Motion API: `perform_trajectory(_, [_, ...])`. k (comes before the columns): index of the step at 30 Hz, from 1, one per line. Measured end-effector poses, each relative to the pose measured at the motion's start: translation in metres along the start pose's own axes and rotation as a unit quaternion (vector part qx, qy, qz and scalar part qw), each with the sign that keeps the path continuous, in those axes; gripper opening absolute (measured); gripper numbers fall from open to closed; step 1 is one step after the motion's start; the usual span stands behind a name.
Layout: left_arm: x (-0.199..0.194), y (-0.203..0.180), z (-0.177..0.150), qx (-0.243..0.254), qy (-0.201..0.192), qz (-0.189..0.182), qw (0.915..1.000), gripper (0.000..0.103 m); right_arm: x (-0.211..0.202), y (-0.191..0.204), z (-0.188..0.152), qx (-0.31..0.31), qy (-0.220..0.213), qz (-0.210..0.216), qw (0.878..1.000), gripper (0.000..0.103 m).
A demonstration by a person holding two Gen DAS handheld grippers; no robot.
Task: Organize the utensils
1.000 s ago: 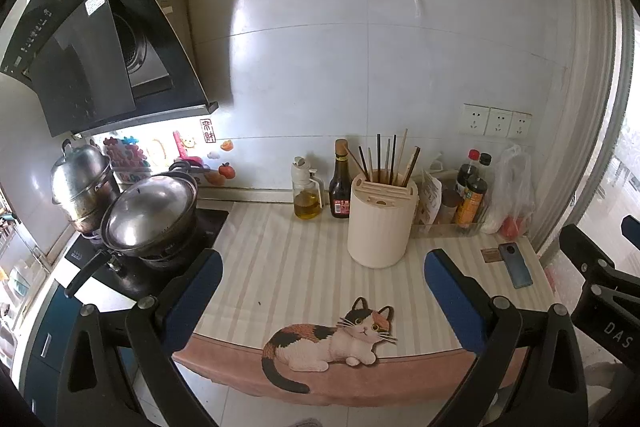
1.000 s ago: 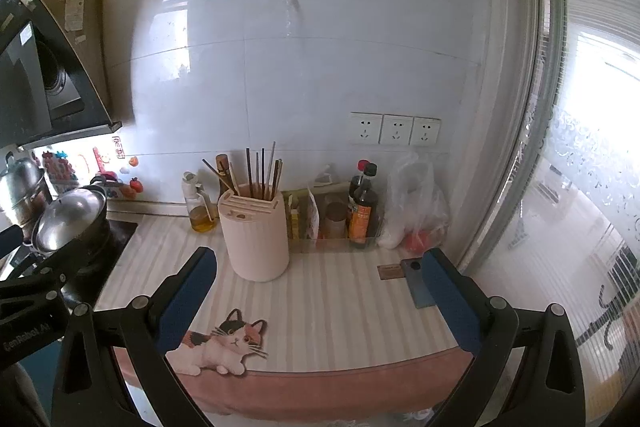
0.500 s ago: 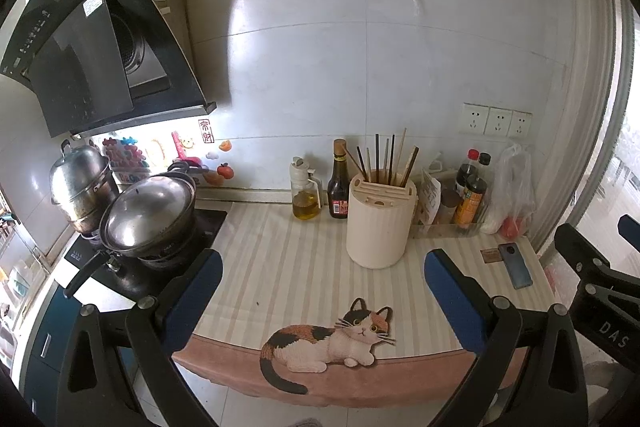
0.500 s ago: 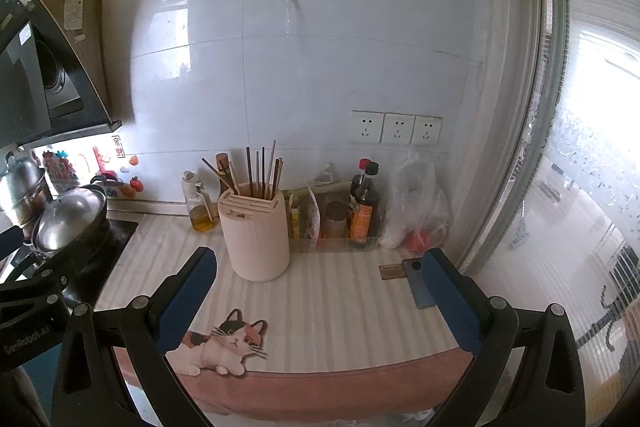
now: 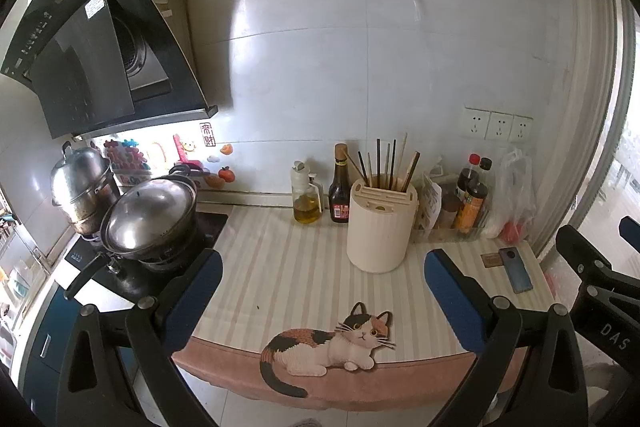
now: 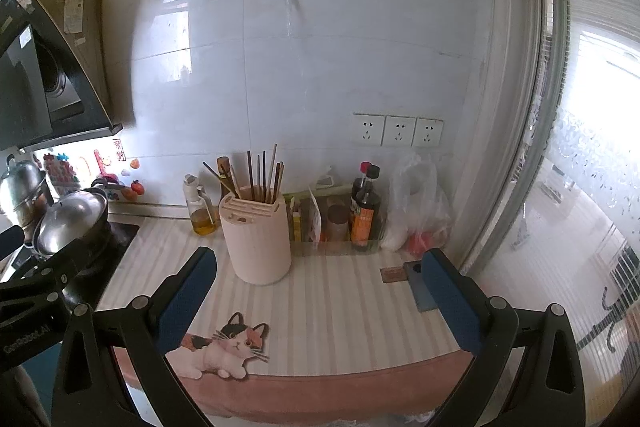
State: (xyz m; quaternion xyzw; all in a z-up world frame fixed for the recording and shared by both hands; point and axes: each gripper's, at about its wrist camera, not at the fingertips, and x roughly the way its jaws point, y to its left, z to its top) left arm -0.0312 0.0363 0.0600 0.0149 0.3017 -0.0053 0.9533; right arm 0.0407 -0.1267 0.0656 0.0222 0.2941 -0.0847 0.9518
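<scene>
Both grippers hang wide open and empty before the striped counter.

Left of the cream utensil holder (image 5: 380, 227) stand a lidded wok (image 5: 150, 217), an oil cruet (image 5: 306, 199) and a dark bottle (image 5: 339, 197). The left gripper (image 5: 320, 287) shows these plainly. Chopsticks (image 6: 262, 177) stand in the holder. The right gripper (image 6: 318, 287) alone shows the window right of the holder, its finger covering part of the phone (image 6: 420, 289).

The left gripper (image 5: 322, 277) and right gripper (image 6: 318, 277) both hover level, jaws spread wide and empty.

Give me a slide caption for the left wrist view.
Open left gripper faces a cream utensil holder of chopsticks on a striped counter.
</scene>
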Motion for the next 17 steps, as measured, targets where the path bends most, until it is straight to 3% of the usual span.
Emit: perform_trajectory(17, [-0.0015,0.0016,0.0008,-0.001,-0.002,-0.002,1.0,0.103,-0.003,0.002,0.0018,0.002,0.001,0.0,1.0,0.103])
